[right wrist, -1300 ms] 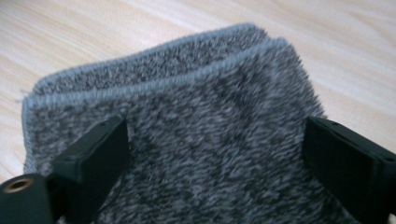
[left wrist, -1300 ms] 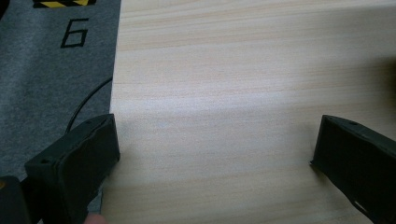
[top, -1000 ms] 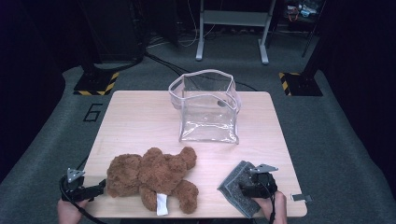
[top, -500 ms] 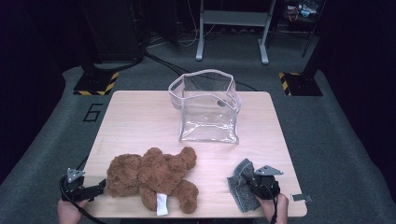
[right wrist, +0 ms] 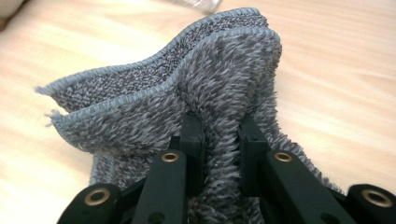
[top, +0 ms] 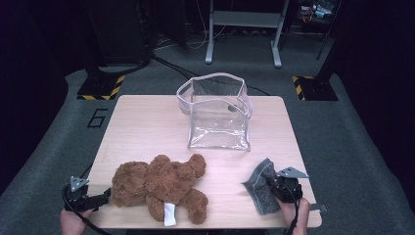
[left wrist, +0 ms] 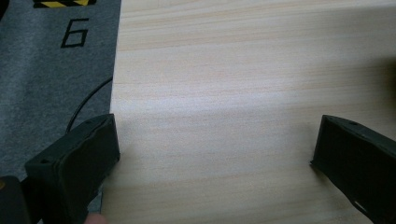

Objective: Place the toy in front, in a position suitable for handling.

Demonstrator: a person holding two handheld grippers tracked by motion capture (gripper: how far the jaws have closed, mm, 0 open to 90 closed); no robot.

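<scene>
Seen up close from the right gripper view: right claw point(right wrist: 219, 135) just clamped onto a bunched fold of grey cloth point(right wrist: 187, 93), pile squeezed between the jaws. From the high view: cloth at the desk's point(top: 147, 127) near right corner, teddy point(top: 161, 183) beside the released left claw point(top: 105, 197), clear bag point(top: 215, 112) upright mid-desk. Pale wood desk, grey carpet, dark room beyond.

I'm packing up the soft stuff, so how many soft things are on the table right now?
2: a brown teddy bear lying at the near left by the left gripper, and a grey fuzzy cloth at the near right, pinched in the right gripper.
</scene>
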